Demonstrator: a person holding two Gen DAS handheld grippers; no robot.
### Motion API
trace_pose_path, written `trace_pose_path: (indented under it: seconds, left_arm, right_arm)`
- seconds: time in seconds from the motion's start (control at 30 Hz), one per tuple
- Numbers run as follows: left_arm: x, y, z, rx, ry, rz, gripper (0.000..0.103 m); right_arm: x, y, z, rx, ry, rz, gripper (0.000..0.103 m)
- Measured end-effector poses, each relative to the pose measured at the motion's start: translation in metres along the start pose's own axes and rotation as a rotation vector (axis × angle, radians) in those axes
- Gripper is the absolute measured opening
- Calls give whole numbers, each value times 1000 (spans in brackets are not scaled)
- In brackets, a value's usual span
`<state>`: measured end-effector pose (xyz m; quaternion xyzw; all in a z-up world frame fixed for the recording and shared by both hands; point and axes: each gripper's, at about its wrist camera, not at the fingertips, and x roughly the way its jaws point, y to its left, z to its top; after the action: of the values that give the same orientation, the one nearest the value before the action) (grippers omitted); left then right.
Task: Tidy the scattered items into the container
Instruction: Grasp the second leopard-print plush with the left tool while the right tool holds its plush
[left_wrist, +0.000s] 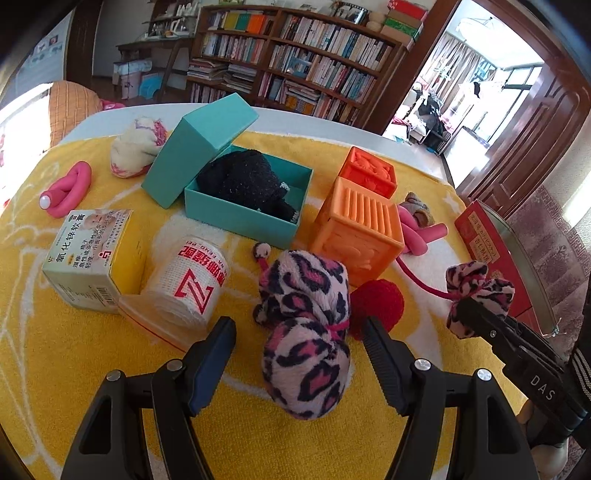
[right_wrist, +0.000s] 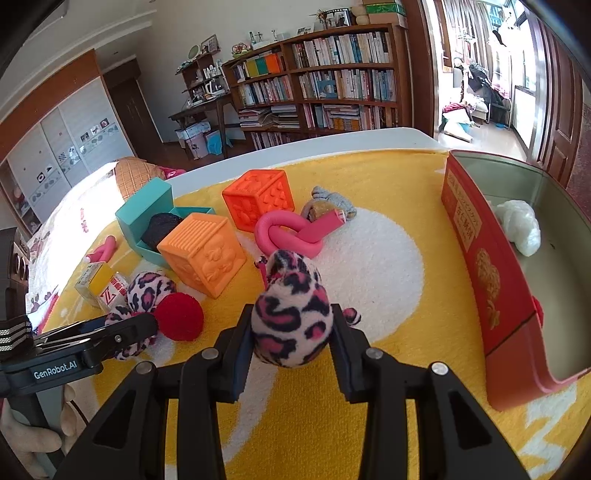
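Two wrist views look across a table covered by a yellow and white towel (left_wrist: 92, 369), strewn with toys and small household things.

In the right wrist view, the right gripper (right_wrist: 293, 334) fills the lower centre of the frame. Its two black fingers are closed against the sides of a pink, black and white leopard-print plush piece (right_wrist: 291, 314). The piece stands roughly upright between the fingers, its long axis running up the frame and away from the camera, its narrower end pointing toward the upper centre. A thin pink cord (left_wrist: 417, 282) leads away from it; where the cord ends is hard to trace.

In the left wrist view, the left gripper (left_wrist: 299, 332) sits at the bottom of the frame with its fingers spread wide. A second leopard-print plush piece (left_wrist: 306, 332) lies on the towel between them, touching neither. Its long axis runs from the bottom centre up toward the middle of the frame.

The container, a red tin (right_wrist: 484, 258), sits at the right edge of the right wrist view, with a white crumpled lump (right_wrist: 517, 225) inside.

Elsewhere in the left wrist view: a red pom-pom (left_wrist: 380, 302) just right of the plush piece, two orange cubes (left_wrist: 358, 236) at centre right, an open teal box (left_wrist: 247, 218) holding something black and fuzzy, a bandage roll (left_wrist: 188, 284) and a medicine carton (left_wrist: 88, 254) at left, and a pink foam curler (left_wrist: 68, 190) at upper left.
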<state>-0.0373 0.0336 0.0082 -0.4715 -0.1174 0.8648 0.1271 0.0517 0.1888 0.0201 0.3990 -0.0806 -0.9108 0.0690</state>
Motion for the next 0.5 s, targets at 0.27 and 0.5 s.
trace_pose_path:
  seconds: [0.27, 0.5]
  left_arm:
    - [1, -2, -3, 1, -39, 21, 54]
    - [-19, 5, -5, -37, -81, -3, 48]
  right_arm:
    - [-2, -1, -1, 3, -5, 2, 42]
    - [-5, 0, 0, 3, -21, 5, 42]
